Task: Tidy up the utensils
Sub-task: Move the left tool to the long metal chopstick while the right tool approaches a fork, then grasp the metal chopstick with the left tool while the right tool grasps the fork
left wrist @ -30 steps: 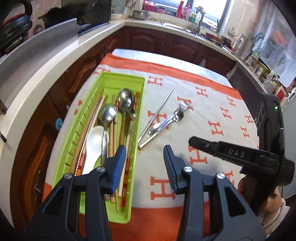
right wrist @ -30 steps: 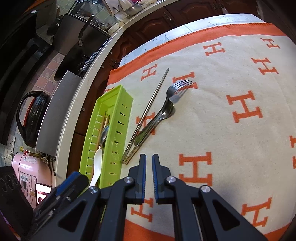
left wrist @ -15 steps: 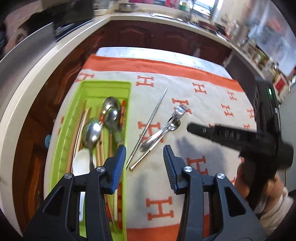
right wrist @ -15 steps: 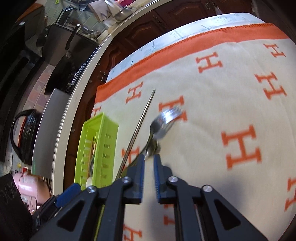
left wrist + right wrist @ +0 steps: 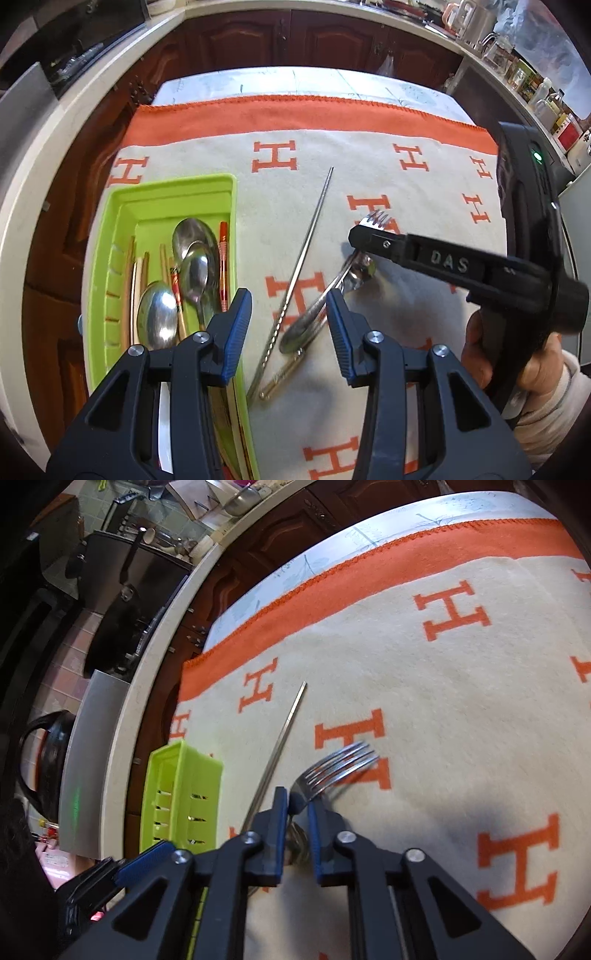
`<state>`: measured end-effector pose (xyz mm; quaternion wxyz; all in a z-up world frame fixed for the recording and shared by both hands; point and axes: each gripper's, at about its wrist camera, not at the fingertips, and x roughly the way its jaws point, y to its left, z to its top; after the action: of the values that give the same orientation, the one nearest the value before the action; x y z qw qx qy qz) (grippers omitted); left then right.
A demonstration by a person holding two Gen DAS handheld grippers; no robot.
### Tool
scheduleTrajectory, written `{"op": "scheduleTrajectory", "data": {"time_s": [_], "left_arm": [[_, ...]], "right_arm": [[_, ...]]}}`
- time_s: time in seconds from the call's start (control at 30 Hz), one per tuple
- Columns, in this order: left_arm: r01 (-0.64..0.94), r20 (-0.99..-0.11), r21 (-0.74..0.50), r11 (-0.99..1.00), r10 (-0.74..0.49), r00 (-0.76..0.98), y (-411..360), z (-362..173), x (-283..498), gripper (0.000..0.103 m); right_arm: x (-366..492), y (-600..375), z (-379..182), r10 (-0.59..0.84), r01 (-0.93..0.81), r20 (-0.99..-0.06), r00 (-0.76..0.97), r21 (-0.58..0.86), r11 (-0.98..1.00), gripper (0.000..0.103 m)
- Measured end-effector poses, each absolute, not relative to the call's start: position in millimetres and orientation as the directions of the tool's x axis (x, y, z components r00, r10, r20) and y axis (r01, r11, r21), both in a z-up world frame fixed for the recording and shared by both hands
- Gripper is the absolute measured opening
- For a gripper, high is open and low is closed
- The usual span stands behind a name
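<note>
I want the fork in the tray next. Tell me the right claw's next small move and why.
Probably close the right claw on the fork. Its fingers look to straddle the fork's neck just below the tines, with a narrow gap left, so it does not look gripped yet. The fork lies on the blanket beside a spoon. The green tray waits to the left.
</note>
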<state>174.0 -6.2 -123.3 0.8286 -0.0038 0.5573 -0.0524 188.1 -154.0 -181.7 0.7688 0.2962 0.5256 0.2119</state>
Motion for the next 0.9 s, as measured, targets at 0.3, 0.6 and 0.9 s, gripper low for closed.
{"op": "scheduleTrajectory", "data": {"time_s": [0.3, 0.6, 0.9], "left_arm": [[0.173, -0.958, -0.072, 0.982, -0.116, 0.263, -29.0, -143.6, 217.3, 0.021], [0.184, -0.983, -0.046, 0.982, -0.077, 0.164, -39.0, -170.4, 241.0, 0.017], [0.211, -0.986, -0.019, 0.977, -0.053, 0.159, -44.0, -174.9, 246.5, 0.003]], "right_arm": [[183.7, -189.4, -171.7, 0.68, 0.003, -0.612, 0.404, 0.744, 0.668, 0.003], [175.4, -215.5, -162.3, 0.69, -0.014, -0.589, 0.42, 0.757, 0.654, 0.002], [173.1, -218.6, -167.1, 0.715, -0.015, -0.569, 0.407, 0.778, 0.627, 0.002]]}}
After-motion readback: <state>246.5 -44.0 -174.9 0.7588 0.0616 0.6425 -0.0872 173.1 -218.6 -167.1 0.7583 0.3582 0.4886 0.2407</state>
